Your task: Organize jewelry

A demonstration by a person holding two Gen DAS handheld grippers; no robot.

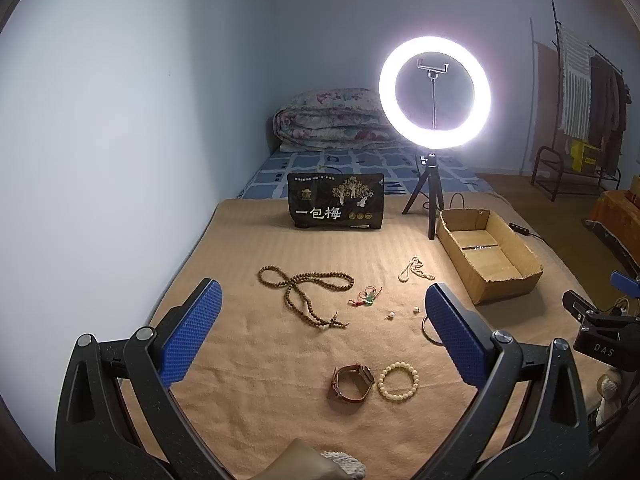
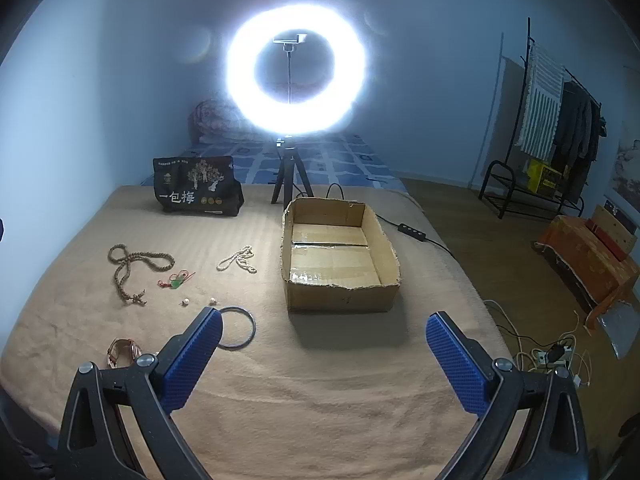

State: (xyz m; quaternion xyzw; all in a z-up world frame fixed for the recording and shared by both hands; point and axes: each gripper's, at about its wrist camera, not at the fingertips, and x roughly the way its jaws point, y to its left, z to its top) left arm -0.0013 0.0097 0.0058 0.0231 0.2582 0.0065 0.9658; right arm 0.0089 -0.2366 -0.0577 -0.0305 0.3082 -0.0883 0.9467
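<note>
Left wrist view first: your left tongs (image 1: 322,314) stand wide open with nothing between the blue pads, hovering over the tan blanket (image 1: 248,360) spread on the bed. Low in the middle of the frame lie a brown-strapped watch (image 1: 352,383) and, just to its right, a cream bead bracelet (image 1: 398,381), near each other but apart. Higher up, left of centre, a long brown bead necklace (image 1: 306,294) sprawls in loops; right of it sits a small green pendant on red cord (image 1: 367,298), then two loose pearl pieces (image 1: 402,313). A white bead strand (image 1: 414,270) lies further up, near the open cardboard box (image 1: 490,254) at the right. A thin metal bangle (image 1: 430,330) shows partly behind the right pad. A black printed bag (image 1: 335,201) and a lit ring light (image 1: 435,92) stand at the back. At the right edge you see part of your right tongs (image 1: 600,332).

Right wrist view: your right tongs (image 2: 324,350) are also fully open and empty. The box (image 2: 340,298) sits centre frame, nothing visible inside. All the jewelry lies left of it on the blanket (image 2: 320,392), with the bangle (image 2: 240,330) just beside the left pad and the watch (image 2: 124,352) at lower left.
</note>
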